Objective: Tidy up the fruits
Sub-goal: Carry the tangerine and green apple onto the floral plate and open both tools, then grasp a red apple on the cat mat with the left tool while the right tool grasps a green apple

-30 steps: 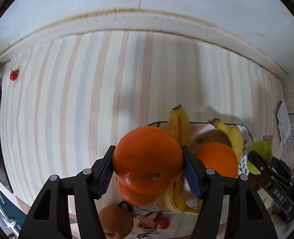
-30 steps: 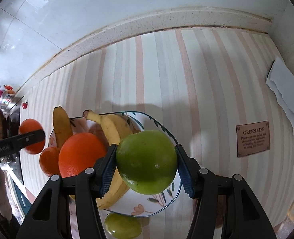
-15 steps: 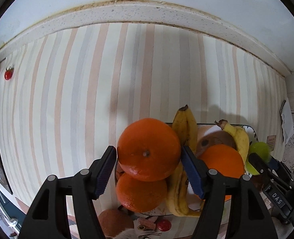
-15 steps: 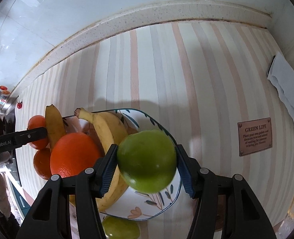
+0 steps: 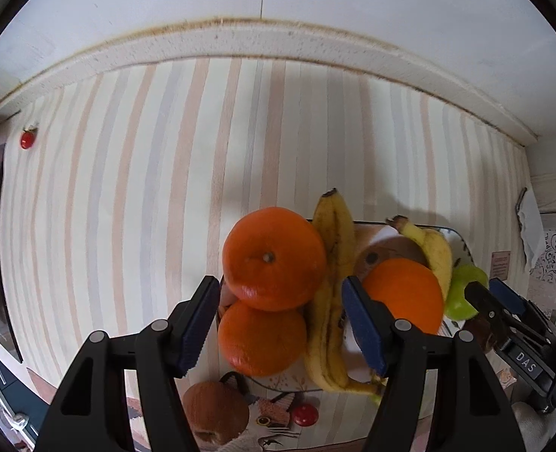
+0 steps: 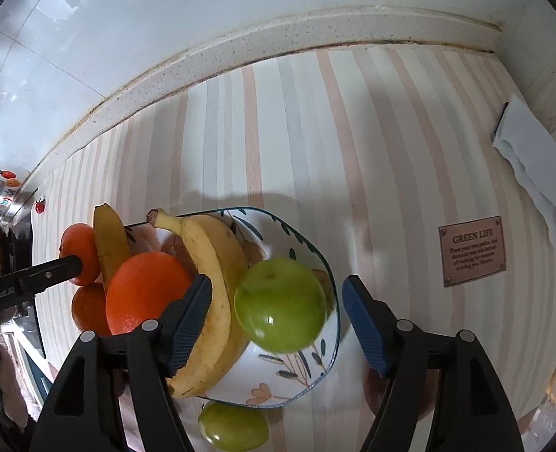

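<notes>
A white leaf-patterned bowl (image 6: pixel 330 324) holds bananas (image 6: pixel 210 263), a big orange (image 6: pixel 142 290) and a green apple (image 6: pixel 279 303). My right gripper (image 6: pixel 278 320) is opening. The apple lies between its blue pads with a gap on each side. At the bowl's left edge an orange (image 5: pixel 274 258) rests on top of another orange (image 5: pixel 261 339). My left gripper (image 5: pixel 281 320) stands open just short of the top orange, touching neither. The right gripper's fingers (image 5: pixel 481 301) show beside the apple (image 5: pixel 462 293) in the left wrist view.
A second green apple (image 6: pixel 232 427) lies on the striped cloth near the bowl, and a brown round fruit (image 5: pixel 213 414) sits below the oranges. A "GREEN LIFE" plaque (image 6: pixel 472 250) and a white cloth (image 6: pixel 534 165) lie to the right. A wall ledge (image 6: pixel 240 52) bounds the far side.
The left gripper let go of its orange, which now sits on the other orange, and drew back. The right jaws opened off the green apple, now lying in the bowl.
</notes>
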Demonstrator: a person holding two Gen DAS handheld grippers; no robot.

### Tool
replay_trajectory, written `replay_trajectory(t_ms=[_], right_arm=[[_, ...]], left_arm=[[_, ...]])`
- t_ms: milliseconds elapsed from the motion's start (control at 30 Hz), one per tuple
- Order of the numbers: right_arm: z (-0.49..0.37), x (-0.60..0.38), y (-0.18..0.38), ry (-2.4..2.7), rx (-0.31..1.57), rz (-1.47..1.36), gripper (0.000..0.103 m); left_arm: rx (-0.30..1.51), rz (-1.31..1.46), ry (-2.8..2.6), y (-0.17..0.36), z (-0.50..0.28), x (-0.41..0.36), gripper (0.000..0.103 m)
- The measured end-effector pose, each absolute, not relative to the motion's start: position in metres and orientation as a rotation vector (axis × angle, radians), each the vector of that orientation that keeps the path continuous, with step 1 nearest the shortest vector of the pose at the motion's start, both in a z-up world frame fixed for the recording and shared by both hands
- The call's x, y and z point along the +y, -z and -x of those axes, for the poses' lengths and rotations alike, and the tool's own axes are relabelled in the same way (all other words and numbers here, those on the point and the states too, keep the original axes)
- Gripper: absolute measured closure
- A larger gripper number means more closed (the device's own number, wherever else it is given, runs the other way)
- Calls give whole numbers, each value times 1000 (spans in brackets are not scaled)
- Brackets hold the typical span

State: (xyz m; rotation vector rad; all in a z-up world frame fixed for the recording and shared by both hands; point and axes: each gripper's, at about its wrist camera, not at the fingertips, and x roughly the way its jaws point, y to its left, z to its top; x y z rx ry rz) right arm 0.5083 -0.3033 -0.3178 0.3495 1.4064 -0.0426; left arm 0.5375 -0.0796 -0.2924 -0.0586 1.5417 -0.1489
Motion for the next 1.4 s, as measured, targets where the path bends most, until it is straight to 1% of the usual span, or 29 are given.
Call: replay_trajectory(t_ms=[100, 133, 200, 267, 333, 367, 967, 1400], right_arm=[[-499, -301, 307, 46, 1409, -307, 13], [-495, -300, 304, 49, 1410, -291, 11], [-486, -296, 297, 52, 1410, -251, 10], [-474, -291, 288, 43, 1407, -223, 10], [-461, -286, 280, 27, 1402, -201, 9], [-456, -284, 276, 26, 1398, -193, 9], [-376, -271, 175, 6, 1202, -150, 9], [-336, -262, 131, -27, 1162, -165, 9]], left_arm=[[1502, 42, 151, 277, -524, -81, 37], [1493, 38, 152, 273, -518, -81, 35], [1476, 29, 160, 267, -507, -82, 32], [1455, 4, 162, 263, -494, -87, 26], [1442, -11, 170, 259, -483, -92, 16], [1430, -23, 172, 256, -476, -94, 15], [1269, 19, 197, 188, -398, -95, 15], [1282, -6, 235, 157, -351, -90, 15]])
